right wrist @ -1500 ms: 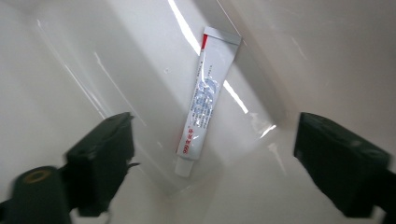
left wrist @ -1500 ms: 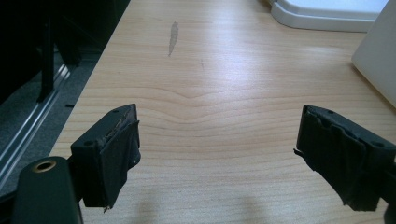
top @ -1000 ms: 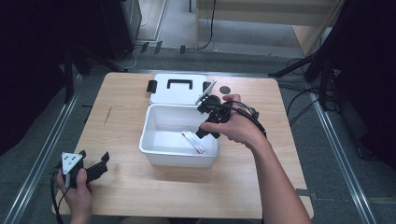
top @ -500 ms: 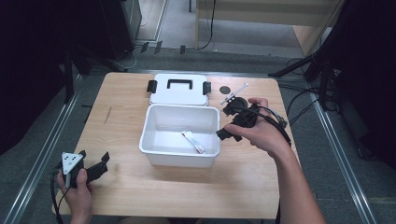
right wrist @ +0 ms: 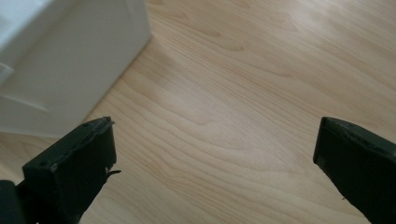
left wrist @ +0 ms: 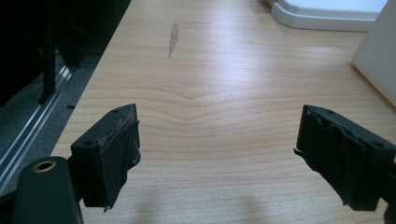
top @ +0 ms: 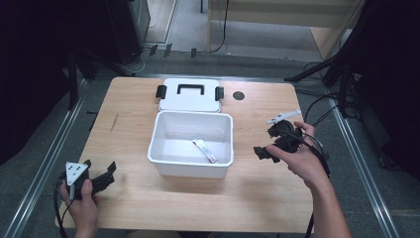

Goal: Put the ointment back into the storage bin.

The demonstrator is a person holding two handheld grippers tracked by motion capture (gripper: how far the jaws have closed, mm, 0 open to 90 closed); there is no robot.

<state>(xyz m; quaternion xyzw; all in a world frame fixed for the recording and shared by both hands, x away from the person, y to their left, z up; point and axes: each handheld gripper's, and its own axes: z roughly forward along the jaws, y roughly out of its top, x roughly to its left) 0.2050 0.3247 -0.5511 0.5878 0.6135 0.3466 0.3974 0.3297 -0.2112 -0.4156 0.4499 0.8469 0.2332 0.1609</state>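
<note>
An open white box (top: 190, 170) stands mid-table, with a small white tube (top: 204, 150) lying on its floor. The box's white lid (top: 189, 94), with a black handle and clips, lies flat just behind it. My right gripper (top: 266, 141) hovers open over bare wood to the right of the box, holding nothing. In the right gripper view the gripper (right wrist: 215, 163) has its jaws wide apart, with the box wall (right wrist: 70, 56) at the left. My left gripper (top: 99, 166) rests open at the table's front left corner. Its gripper view (left wrist: 219, 158) shows empty wood between the jaws.
A white syringe-like item (top: 282, 117) lies at the right edge just beyond my right hand. A small black disc (top: 238, 95) sits to the right of the lid. The wooden table (top: 247, 203) has metal rails along both sides; cables trail off to the right.
My right gripper has drawn back out of the box and moved right, now over the table beside it. The tube stays in the box. The left gripper has not moved.
</note>
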